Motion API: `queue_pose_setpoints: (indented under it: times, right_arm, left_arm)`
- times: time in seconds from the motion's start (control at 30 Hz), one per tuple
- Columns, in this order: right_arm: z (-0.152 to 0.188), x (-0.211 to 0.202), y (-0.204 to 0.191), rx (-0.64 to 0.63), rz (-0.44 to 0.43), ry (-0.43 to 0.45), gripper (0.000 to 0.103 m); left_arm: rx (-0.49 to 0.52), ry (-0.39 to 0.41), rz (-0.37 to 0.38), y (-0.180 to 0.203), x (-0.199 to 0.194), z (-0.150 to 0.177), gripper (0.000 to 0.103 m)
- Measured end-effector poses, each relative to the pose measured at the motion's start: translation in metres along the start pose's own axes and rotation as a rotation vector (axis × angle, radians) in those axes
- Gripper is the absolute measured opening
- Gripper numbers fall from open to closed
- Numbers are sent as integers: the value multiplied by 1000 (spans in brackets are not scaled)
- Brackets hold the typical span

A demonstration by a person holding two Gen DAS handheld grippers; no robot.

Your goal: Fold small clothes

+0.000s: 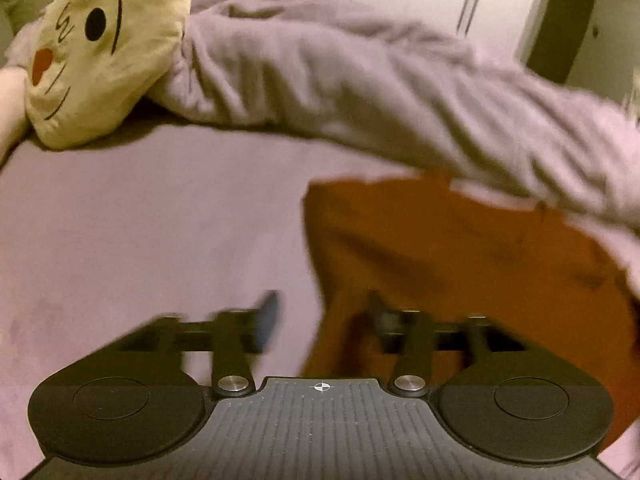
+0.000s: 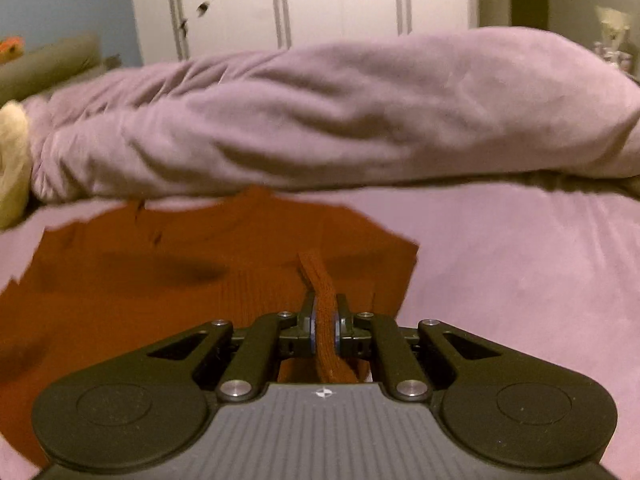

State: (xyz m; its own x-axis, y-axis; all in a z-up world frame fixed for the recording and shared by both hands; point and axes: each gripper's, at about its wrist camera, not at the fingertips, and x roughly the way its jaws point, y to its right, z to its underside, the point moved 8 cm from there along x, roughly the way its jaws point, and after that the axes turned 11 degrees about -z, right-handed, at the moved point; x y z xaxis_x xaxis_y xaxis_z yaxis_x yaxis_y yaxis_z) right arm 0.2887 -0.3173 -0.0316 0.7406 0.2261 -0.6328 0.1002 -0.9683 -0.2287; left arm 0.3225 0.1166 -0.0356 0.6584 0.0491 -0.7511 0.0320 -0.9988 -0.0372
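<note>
A rust-orange knitted garment [image 1: 460,256] lies spread on the pink bed sheet [image 1: 140,240]. It also shows in the right wrist view [image 2: 160,280]. My left gripper [image 1: 324,316] is open over the garment's left edge, one finger over the sheet and the other over the cloth. It is blurred. My right gripper [image 2: 325,320] is shut on a raised fold of the garment's edge [image 2: 320,284], which runs between its fingers.
A bunched pink duvet [image 1: 380,80] lies across the bed just behind the garment, seen too in the right wrist view [image 2: 340,120]. A yellow plush cushion with a face [image 1: 104,48] sits at the far left. White wardrobe doors [image 2: 320,0] stand behind the bed.
</note>
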Motion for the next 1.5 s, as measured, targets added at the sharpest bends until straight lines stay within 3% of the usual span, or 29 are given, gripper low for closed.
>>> queue_pose_setpoints:
  times: [0.03, 0.1, 0.13, 0.2, 0.33, 0.37, 0.4, 0.43, 0.53, 0.63, 0.93, 1.03, 1.13, 1.23, 1.3, 1.37, 1.43, 1.47, 1.5]
  right_arm:
    - [3, 1, 1, -9, -13, -5, 8]
    - [5, 2, 4, 10, -35, 0, 8]
    - [5, 2, 6, 32, -48, 4, 10]
    - [3, 2, 7, 52, -66, 15, 11]
    - [-3, 7, 0, 55, -88, 7, 12]
    - [-3, 8, -1, 58, -95, 2, 12]
    - [-4, 8, -3, 51, -93, -4, 12]
    - [-4, 8, -5, 35, -84, -7, 12]
    - [-5, 6, -10, -8, -77, -9, 9]
    - [-7, 2, -13, -26, -45, 2, 8]
    - [-33, -33, -30, -62, -53, 123, 8]
    - [-45, -37, -32, -79, -50, 152, 7]
    - [-64, -35, -29, -94, -24, 186, 0]
    - [-91, -30, -17, -75, 12, 232, 0]
    - [-98, -19, -9, -52, 15, 203, 0]
    - [-88, -1, -6, -42, -30, 103, 1]
    - [-66, 13, -5, -37, -76, 8, 14]
    - [-57, 18, -3, -42, -75, -12, 32]
    - [-48, 21, -1, -48, -66, -21, 39]
  left_arm:
    - [23, 0, -7, 1, 1, 6, 62]
    - [9, 4, 50, 5, -3, 13, 65]
    - [4, 4, 84, 8, -5, 14, 75]
    - [41, -19, 89, 16, 0, 16, 86]
    - [62, -74, 84, 21, 4, 22, 87]
    - [45, -81, 93, 19, 3, 24, 85]
    - [39, -86, 94, 18, 2, 24, 73]
    - [37, -87, 90, 17, 1, 26, 55]
    - [38, -75, 87, 15, -4, 27, 27]
    - [39, -34, 50, 13, -15, 22, 9]
    - [-29, 97, 63, 9, -54, -12, 7]
    - [-70, 143, 26, 5, -55, -35, 7]
    - [-51, 176, -17, 10, -50, -63, 7]
    - [-22, 193, -28, 22, -39, -87, 7]
    - [19, 207, -38, 33, -32, -92, 7]
    - [25, 183, -29, 40, -23, -85, 7]
    - [37, 160, -20, 42, -14, -72, 7]
    - [47, 151, -30, 42, -11, -65, 7]
    - [52, 137, -34, 41, -6, -58, 7]
